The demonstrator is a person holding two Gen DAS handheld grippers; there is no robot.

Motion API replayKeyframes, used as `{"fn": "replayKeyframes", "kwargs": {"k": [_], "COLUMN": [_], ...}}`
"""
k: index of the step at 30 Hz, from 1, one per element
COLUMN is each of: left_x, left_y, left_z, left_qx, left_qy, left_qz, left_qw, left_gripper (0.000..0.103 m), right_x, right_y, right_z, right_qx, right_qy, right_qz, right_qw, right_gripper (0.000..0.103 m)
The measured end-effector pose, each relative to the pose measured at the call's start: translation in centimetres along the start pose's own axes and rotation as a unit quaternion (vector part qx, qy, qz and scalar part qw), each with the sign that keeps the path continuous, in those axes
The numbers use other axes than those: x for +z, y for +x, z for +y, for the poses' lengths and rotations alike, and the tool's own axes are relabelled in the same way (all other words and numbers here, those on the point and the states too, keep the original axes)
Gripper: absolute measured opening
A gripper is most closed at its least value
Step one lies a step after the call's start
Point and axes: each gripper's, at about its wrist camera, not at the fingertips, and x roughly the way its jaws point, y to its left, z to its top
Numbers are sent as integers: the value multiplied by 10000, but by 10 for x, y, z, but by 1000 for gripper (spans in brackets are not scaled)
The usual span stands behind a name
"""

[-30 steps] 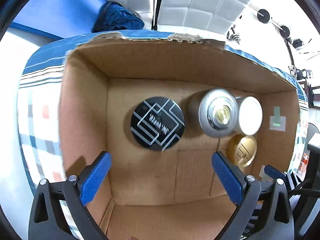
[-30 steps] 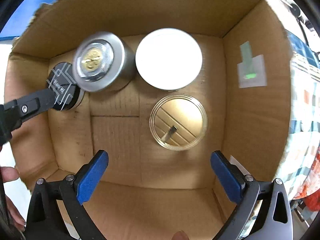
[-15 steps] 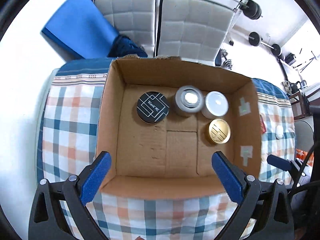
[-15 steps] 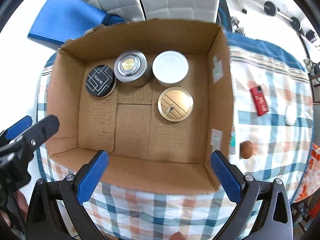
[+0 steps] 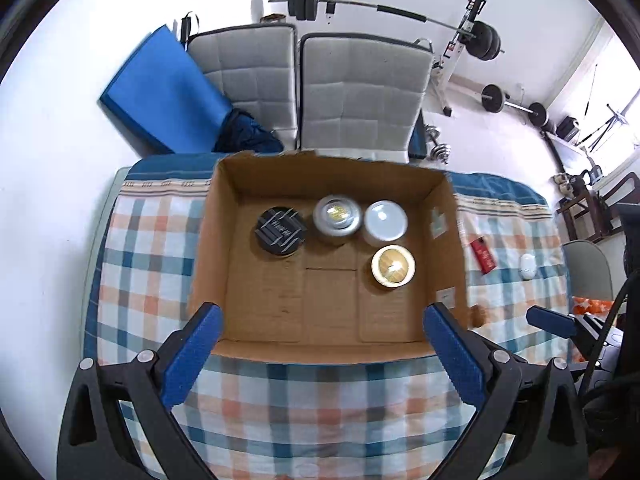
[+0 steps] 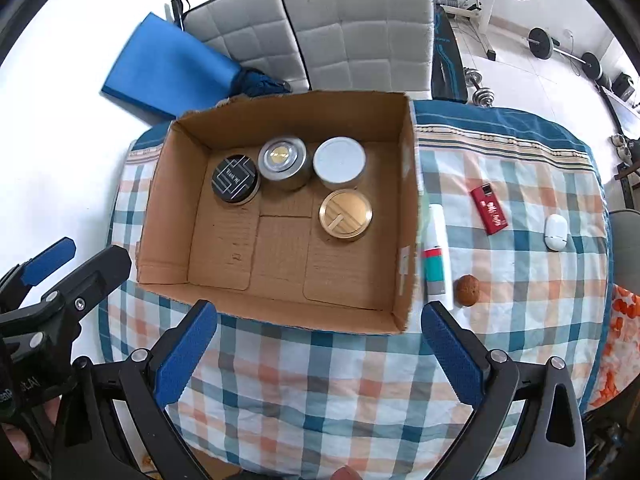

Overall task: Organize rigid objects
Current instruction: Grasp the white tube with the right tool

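Observation:
An open cardboard box stands on a checked tablecloth. Inside it are a black tin, a silver tin, a white-lidded tin and a gold tin. My left gripper is open and empty, high above the box's near edge. My right gripper is open and empty, above the cloth in front of the box.
To the right of the box on the cloth lie a white-and-teal tube, a brown round object, a red pack and a white oval case. Grey chairs and a blue mat stand behind the table.
Both grippers have risen and pulled back out of the box, still open and empty. The whole box and the table around it have come into view.

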Motion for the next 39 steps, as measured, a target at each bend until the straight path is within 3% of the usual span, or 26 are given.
{"fn": "replayKeyframes", "kwargs": {"k": [4,9,11,13,15,17,19,24,27,29,31,34,39], "left_x": [2,2,1,0,-1,-2,-4,-3,-3,-5,-5,-5,5], "left_y": [1,35,61,86,107,121,132,155,158,162,163,156,122], "left_z": [-43,-103,-119,-124,-125,-126,-126,-121,-117,-115,-115,-116,-141], "left_qx": [14,632,943,985,1034,1177,1306,1635,1740,1788,1797,1698,1135], "left_qy": [159,474,516,398,289,260,234,198,207,191,168,113,139], "left_qz": [-133,-373,-269,-25,207,333,381,506,551,599,642,627,348], "left_qw": [9998,9962,9938,9943,9940,9921,9904,9850,9830,9819,9815,9834,9928], "left_gripper": [103,103,103,103,103,103,103,103,103,103,103,103,103], "right_x": [0,-2,-1,0,2,4,7,15,19,20,19,18,14], "right_y": [-15,-19,-7,12,42,75,106,158,174,186,197,191,151], "right_z": [-36,-116,-152,-177,-197,-208,-211,-204,-193,-187,-180,-167,-192], "right_qx": [22,-232,-150,-76,115,241,364,679,453,404,497,108,259], "right_qy": [178,722,1058,1300,1477,1561,1559,1450,1191,1062,943,692,857], "right_qz": [-60,-15,99,227,437,691,906,1092,1159,1320,1511,1499,1284], "right_qw": [9998,9971,9942,9912,9880,9850,9829,9811,9851,9847,9828,9862,9877], "right_gripper": [103,103,103,103,98,76,70,69,68,46,39,37,35]}}
